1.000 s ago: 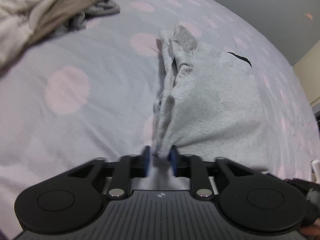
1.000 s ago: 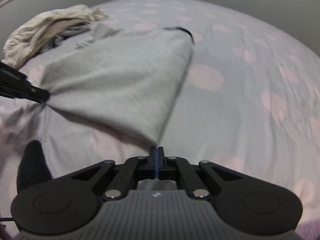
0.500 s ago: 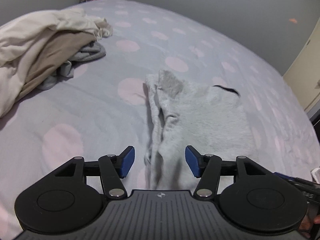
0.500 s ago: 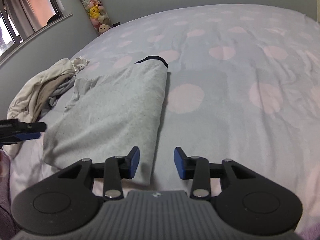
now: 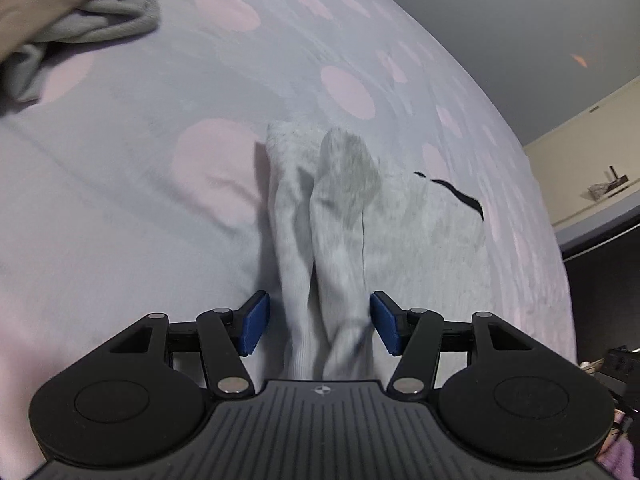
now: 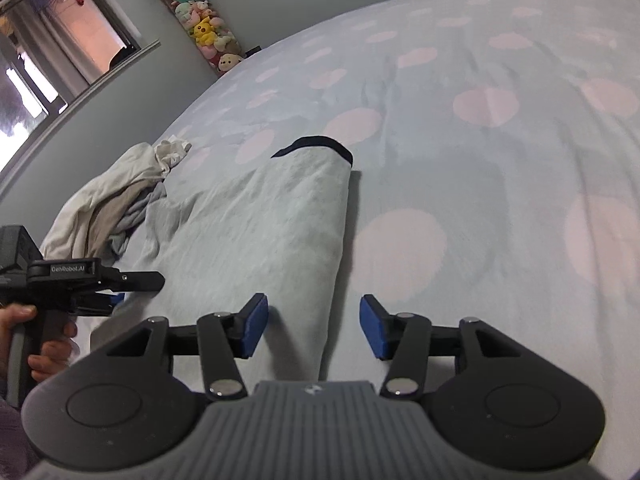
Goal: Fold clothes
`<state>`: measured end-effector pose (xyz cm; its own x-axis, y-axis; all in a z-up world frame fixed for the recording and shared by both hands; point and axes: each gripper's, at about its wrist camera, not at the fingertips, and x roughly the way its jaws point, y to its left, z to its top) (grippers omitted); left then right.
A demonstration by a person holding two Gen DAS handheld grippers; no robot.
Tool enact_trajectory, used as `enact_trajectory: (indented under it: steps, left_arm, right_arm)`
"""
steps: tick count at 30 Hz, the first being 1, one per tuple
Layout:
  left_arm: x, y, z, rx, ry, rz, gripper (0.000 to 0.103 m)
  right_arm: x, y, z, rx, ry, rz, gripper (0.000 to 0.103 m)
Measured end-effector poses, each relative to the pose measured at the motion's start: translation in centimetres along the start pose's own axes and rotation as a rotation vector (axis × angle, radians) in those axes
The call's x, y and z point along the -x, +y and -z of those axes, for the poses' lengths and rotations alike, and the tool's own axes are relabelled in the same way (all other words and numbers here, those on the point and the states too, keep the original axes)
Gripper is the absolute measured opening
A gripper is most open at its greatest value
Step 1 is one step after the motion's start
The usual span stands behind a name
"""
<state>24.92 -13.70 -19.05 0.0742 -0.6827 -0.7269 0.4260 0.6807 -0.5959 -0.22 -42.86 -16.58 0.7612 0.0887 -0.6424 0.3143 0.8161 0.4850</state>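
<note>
Now both grippers have let go: a second ago each pinched a corner of the grey garment, and their jaws have just been opening. The left gripper and right gripper stand apart over its near edge, untouched, on the spotted bedspread. Only the right view shows the person's hand and plush toys.

The black left gripper and black right gripper both angle downward; the right's blue-padded jaws have just been opening, nothing pinched.
</note>
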Motion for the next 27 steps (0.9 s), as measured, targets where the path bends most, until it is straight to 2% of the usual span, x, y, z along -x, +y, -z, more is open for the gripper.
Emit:
enact_trajectory:
  steps: [4, 8, 12, 17, 19, 20, 23, 27]
  left_arm:
    - [-1.5, 0.5, -2.2, 0.018, 0.035, 0.044, 0.053]
    - [-2.4, 0.1, -3.3, -0.001, 0.043, 0.054, 0.051]
    - [-2.9, -0.5, -3.7, -0.016, 0.027, 0.043, 0.042]
    - [-2.8, -1.6, -3.3, -0.05, -0.011, 0.001, 0.027]
    - [-2.6, -2.5, -3.0, -0.073, -0.026, -0.016, 0.017]
    - [-2.4, -2.9, -2.8, -0.083, -0.034, -0.027, 0.016]
    - [-1.2, -4.6, -2.1, -0.127, -0.066, -0.065, 0.014]
    - [1.5, -6.7, -1.2, -0.151, -0.13, -0.059, 0.013]
  right_arm:
    - [-2.2, -1.6, -1.8, -0.083, 0.018, -0.053, 0.055]
    - [-4.4, -2.6, -3.5, -0.153, 0.031, -0.113, 0.055]
    - [-7.0, -3.5, -5.3, -0.239, 0.035, -0.18, 0.054]
    - [-8.9, -3.3, -6.8, -0.245, 0.049, -0.191, 0.03]
    - [-8.8, -3.1, -6.8, -0.247, 0.044, -0.185, 0.022]
    - [-8.5, -2.9, -6.8, -0.243, 0.033, -0.178, 0.019]
    - [-7.2, -2.6, -6.9, -0.227, -0.001, -0.189, 0.016]
    - [-4.1, -0.9, -7.0, -0.153, -0.057, -0.209, 0.015]
